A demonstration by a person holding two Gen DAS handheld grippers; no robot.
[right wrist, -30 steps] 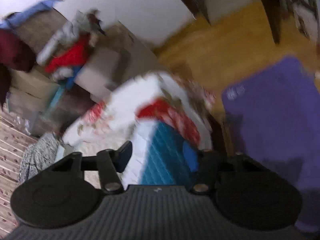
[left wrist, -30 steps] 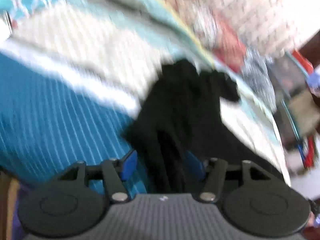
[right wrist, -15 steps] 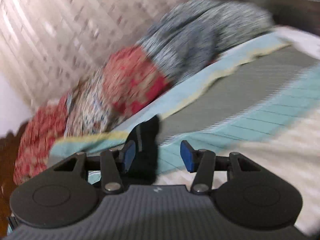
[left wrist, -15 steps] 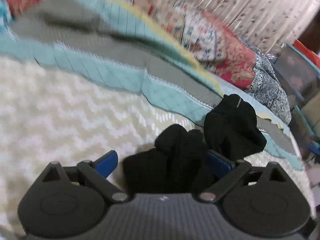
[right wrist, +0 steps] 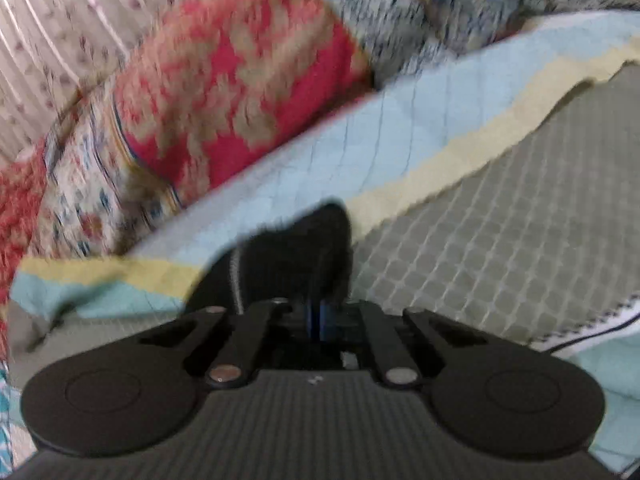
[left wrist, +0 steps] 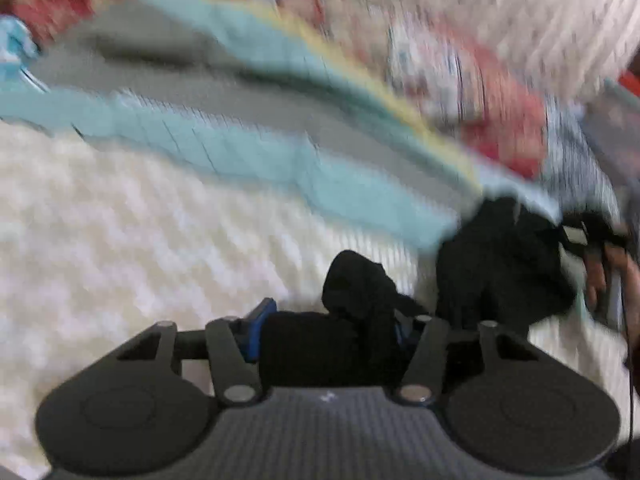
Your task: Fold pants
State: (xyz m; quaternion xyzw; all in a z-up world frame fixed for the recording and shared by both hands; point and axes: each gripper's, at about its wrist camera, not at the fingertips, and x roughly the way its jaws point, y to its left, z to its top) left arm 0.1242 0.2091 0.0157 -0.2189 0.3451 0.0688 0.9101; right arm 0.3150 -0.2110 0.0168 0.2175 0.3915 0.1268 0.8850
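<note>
The black pants (left wrist: pixel 496 264) lie bunched on the bed in two lumps. The nearer lump (left wrist: pixel 356 280) fills the gap between the blue pads of my left gripper (left wrist: pixel 330 326), whose jaws are closing on it. In the right wrist view my right gripper (right wrist: pixel 318 312) has its pads together, pinching an edge of the black pants (right wrist: pixel 296 256) over the quilt. The left wrist view shows that right gripper (left wrist: pixel 580 236) and the person's hand (left wrist: pixel 616 276) at the far lump on the right. Both views are blurred.
A white chevron blanket (left wrist: pixel 140 232) covers the near bed. Behind it lies a teal, grey and yellow quilt (left wrist: pixel 260 152) (right wrist: pixel 500 220). Red patterned pillows (right wrist: pixel 240 80) and a grey-blue one (right wrist: pixel 420 8) are stacked against a pale curtain (left wrist: pixel 540 8).
My left gripper stood wider half a second ago and has narrowed on the black fabric. My right gripper swung from the room to the bed, then shut on the pants' edge.
</note>
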